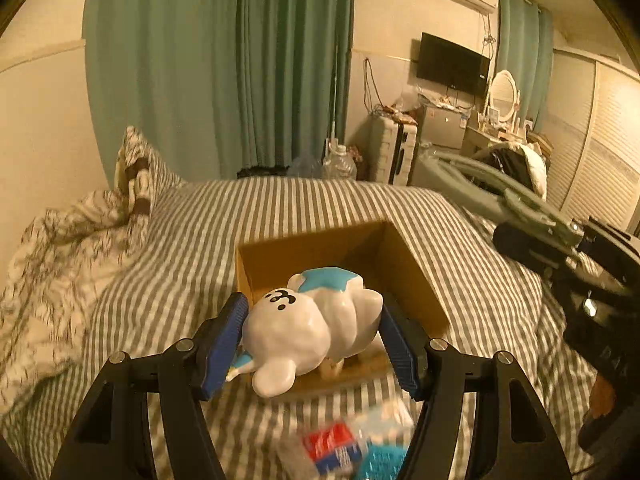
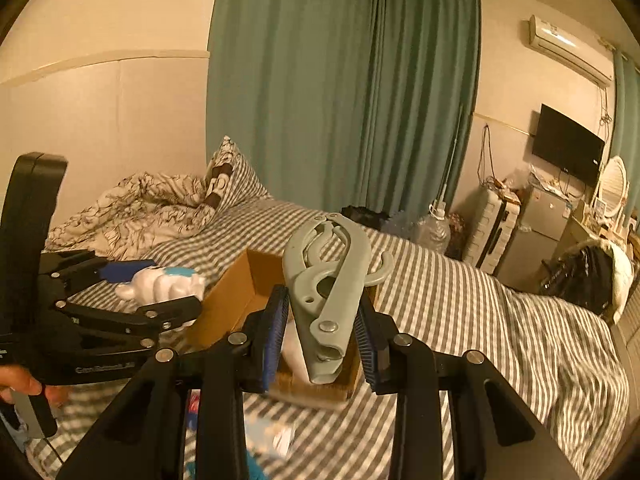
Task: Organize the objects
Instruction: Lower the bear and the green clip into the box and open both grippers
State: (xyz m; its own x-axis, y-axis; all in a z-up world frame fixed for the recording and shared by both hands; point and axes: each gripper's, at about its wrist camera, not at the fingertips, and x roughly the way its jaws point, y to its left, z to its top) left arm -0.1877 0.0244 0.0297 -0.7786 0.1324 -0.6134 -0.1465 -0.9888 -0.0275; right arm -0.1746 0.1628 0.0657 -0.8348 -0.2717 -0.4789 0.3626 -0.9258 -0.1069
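Both my grippers hold something over the box (image 1: 408,276) on the striped bed (image 1: 200,240).

My left gripper (image 1: 314,342) clamps the white figurine (image 1: 308,320) at the box's near-left edge. My right gripper (image 2: 322,338) pinches the folded grey hanger (image 2: 332,280), upright above the box. Blurred packets (image 1: 352,448) lie on the bed near me.

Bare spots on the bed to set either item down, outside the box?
Free: striped sheet right of the cardboard box; sheet between box and crumpled duvet. Crowded: packets in front of the box, beneath left gripper.
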